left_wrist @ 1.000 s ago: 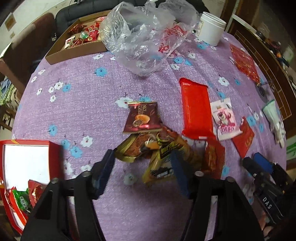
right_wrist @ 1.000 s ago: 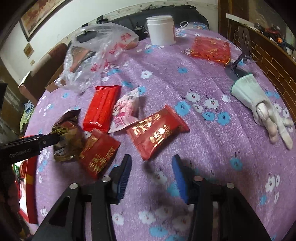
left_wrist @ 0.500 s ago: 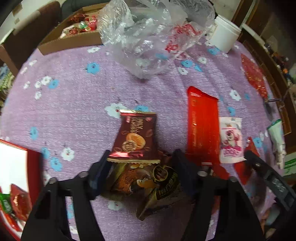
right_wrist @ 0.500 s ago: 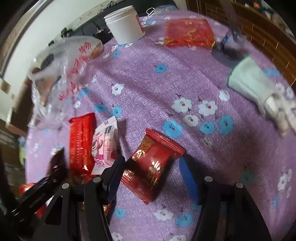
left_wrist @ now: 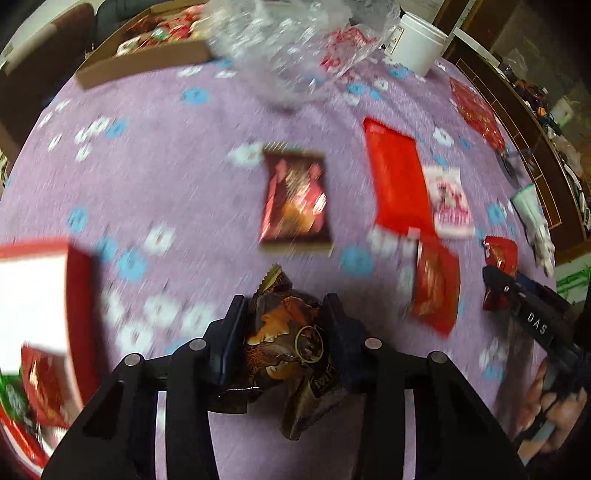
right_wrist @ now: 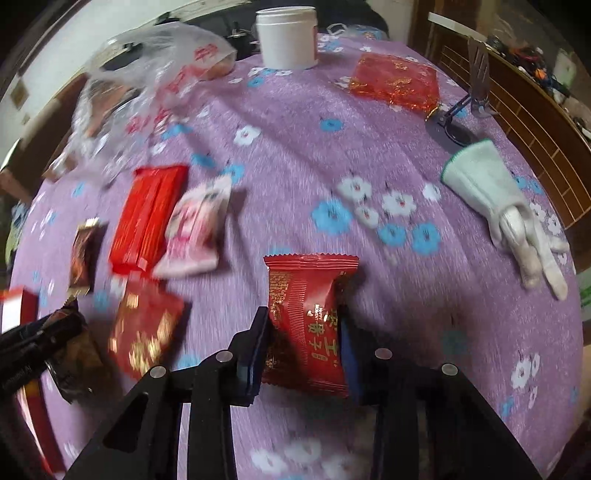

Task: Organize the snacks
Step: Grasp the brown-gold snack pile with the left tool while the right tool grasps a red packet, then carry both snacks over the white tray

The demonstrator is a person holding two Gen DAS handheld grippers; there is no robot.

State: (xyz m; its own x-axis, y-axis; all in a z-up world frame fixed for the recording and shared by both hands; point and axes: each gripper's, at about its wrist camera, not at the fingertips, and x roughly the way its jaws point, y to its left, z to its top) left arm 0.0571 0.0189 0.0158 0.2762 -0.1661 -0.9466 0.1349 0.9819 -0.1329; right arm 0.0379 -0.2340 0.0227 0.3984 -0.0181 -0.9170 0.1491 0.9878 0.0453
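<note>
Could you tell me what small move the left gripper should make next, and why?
Probably carry its load left to the red box. The left gripper is shut on the brown packets, and the box beside it already holds snacks.

Jar (right_wrist: 287, 35) at table's (right_wrist: 295, 147) far edge — glove (right_wrist: 495, 199) right, plastic bag (right_wrist: 147, 77) left.
</note>
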